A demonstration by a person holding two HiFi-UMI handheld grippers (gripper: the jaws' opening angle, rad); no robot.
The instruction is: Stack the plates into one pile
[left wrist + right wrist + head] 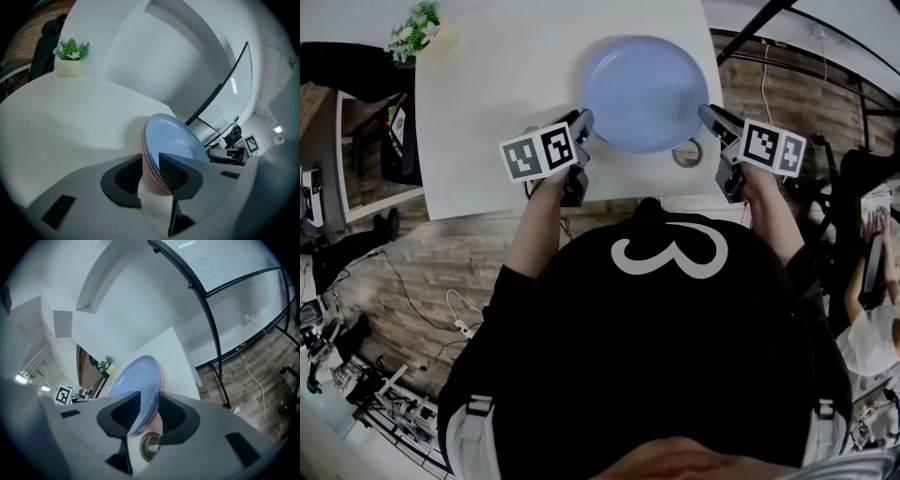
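count: 2 plates, 1 blue plate [645, 89] on top of 1 pink plate [145, 157], already one pile. pile lies flat on the white desk [506, 94], near its front edge, between both grippers. blue is plain, smooth, shallow w/ raised rim. of the pink only a thin edge shows under it.

left gripper [581, 122]: fingers narrow, closed on the pile's left rim, both plate edges between the pads. right gripper [710, 114]: fingers wider, right rim between them, no firm pinch seen.

other items: 1 small ring-shaped obj [687, 153] on desk just beside the pile, by the right gripper. 1 potted plant [414, 33] at far left corner, well apart from the plates.
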